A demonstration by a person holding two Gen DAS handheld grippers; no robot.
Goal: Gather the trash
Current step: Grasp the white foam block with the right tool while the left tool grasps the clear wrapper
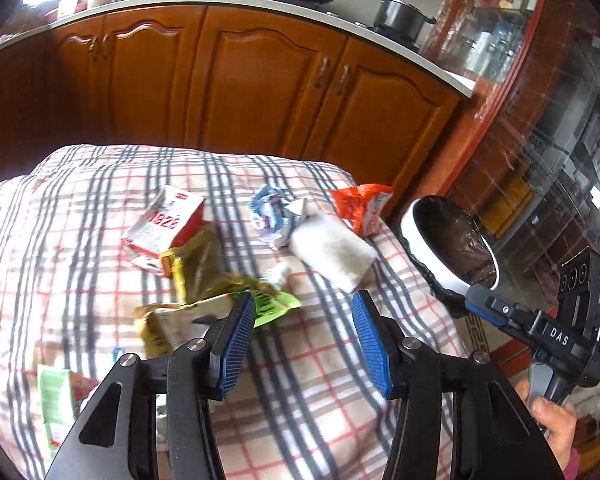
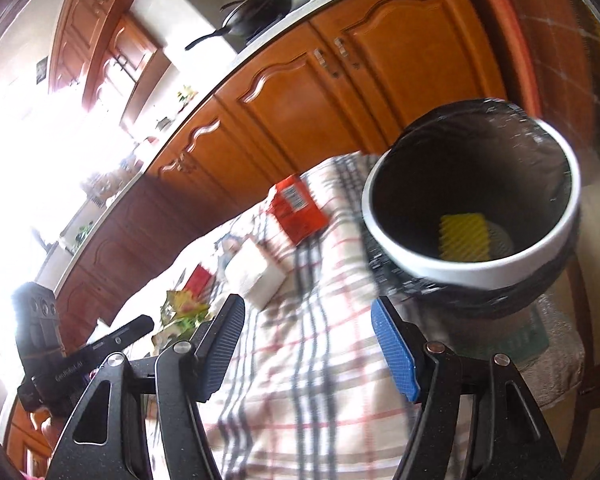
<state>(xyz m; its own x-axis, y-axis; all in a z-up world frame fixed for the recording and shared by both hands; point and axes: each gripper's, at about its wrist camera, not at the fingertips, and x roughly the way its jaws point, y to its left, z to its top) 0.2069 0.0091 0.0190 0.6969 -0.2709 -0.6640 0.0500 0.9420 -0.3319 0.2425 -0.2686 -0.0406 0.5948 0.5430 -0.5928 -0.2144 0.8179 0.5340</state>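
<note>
I am holding my left gripper over the near part of the checked tablecloth, jaws apart with nothing between them. My right gripper is likewise empty and spread, hovering near the cloth's edge beside the bin, whose black liner is showing a yellow scrap at the bottom. Nearest my left fingers, a green-and-yellow wrapper is lying crumpled; it looks light, crackly and slippery, so I am judging a pinch across a raised fold best. Further in, a white tissue wad is sitting mid-cloth, soft and easy to squeeze anywhere. Beyond it are a red-and-white carton, stiffer, and an orange packet at the far edge.
</note>
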